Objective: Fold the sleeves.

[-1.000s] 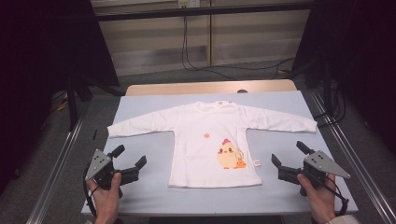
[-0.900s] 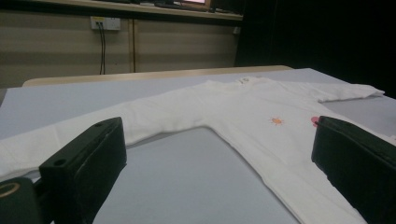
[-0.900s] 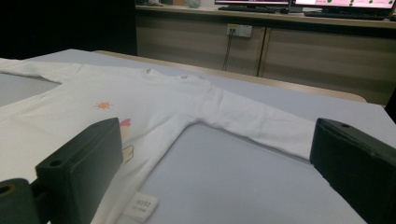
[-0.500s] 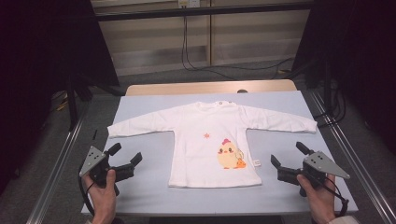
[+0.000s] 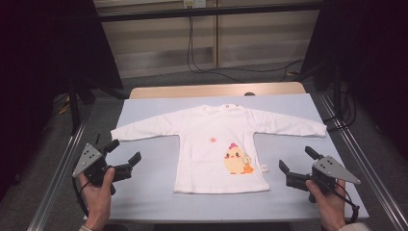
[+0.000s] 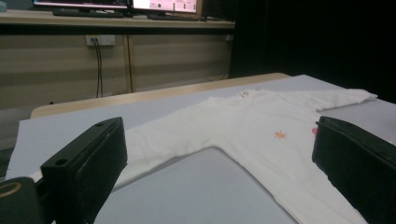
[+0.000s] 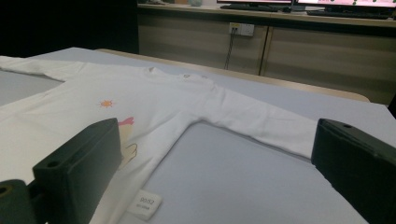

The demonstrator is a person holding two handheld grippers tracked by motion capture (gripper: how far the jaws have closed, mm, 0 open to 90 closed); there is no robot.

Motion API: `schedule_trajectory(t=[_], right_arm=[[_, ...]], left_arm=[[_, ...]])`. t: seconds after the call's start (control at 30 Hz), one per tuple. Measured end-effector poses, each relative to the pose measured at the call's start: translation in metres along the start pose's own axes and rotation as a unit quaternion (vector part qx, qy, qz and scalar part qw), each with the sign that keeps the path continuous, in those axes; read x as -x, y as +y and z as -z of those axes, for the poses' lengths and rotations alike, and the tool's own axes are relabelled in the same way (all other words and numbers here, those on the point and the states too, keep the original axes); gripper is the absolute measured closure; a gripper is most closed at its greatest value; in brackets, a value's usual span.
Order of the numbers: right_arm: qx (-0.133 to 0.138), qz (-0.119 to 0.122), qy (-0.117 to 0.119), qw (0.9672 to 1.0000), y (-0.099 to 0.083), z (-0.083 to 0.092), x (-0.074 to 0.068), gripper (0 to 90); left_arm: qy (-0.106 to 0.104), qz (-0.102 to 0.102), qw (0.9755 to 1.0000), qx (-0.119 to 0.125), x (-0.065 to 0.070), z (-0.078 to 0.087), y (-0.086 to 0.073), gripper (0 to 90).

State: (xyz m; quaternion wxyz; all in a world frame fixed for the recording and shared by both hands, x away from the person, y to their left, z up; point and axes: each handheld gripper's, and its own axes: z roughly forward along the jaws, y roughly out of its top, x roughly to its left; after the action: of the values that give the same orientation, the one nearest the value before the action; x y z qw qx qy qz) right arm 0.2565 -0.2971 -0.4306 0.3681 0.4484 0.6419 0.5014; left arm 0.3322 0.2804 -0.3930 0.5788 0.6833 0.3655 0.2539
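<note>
Two hand-held grippers flank the white shirt (image 5: 219,144), which lies flat mid-desk (image 5: 144,192).
Your left hand-held gripper (image 5: 126,153) and right hand-held gripper (image 5: 297,160) hover with jaws spread wide, empty, over bare surface beside the hem corners, apart from the cloth.

Shirt (image 5: 219,139) on table (image 5: 154,192) (grippers flanking it)
</note>
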Motion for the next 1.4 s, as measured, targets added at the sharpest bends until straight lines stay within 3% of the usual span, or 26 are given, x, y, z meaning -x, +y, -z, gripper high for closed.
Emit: schedule_trajectory(t=[0.13,0.3,0.5,0.57,0.67,0.8,0.93,1.2,1.27,1.4], right_arm=[[0.000,-0.001,-0.001,1.0000,0.000,-0.001,-0.001,1.7],[0.000,0.000,-0.002,1.0000,0.000,-0.001,0.000,1.7],[0.000,0.001,-0.002,1.0000,0.000,-0.001,0.000,1.7],[-0.001,0.001,-0.003,1.0000,0.000,-0.001,0.000,1.7],[-0.001,0.001,-0.003,1.0000,0.000,-0.001,0.000,1.6],[0.000,0.002,-0.001,1.0000,0.000,-0.001,-0.001,1.6],[-0.002,0.002,0.002,1.0000,0.000,-0.001,-0.001,1.5],[-0.002,0.003,0.001,1.0000,0.000,-0.001,-0.001,1.5],[-0.002,0.003,0.001,1.0000,0.000,-0.001,-0.001,1.6],[-0.003,0.005,-0.002,1.0000,0.000,-0.001,0.000,1.9]], left_arm=[[0.006,0.009,0.9999,0.000,-0.009,-0.001,0.001,3.2],[0.015,0.001,0.9999,-0.006,-0.018,0.001,0.006,3.3],[0.021,0.013,0.9996,-0.014,-0.038,0.005,0.012,3.8],[0.017,0.004,0.9996,-0.020,-0.038,0.006,0.014,4.1],[0.013,0.006,0.9996,-0.024,-0.040,0.006,0.016,4.6],[0.023,0.011,0.9992,-0.032,-0.053,0.006,0.017,3.8],[0.022,-0.002,0.9991,-0.036,-0.063,0.005,0.019,3.9],[0.046,-0.001,0.9980,-0.044,-0.080,0.005,0.022,3.2],[0.041,0.002,0.9973,-0.062,-0.083,0.003,0.023,3.1],[0.040,0.004,0.9973,-0.061,-0.086,0.001,0.024,3.3]])
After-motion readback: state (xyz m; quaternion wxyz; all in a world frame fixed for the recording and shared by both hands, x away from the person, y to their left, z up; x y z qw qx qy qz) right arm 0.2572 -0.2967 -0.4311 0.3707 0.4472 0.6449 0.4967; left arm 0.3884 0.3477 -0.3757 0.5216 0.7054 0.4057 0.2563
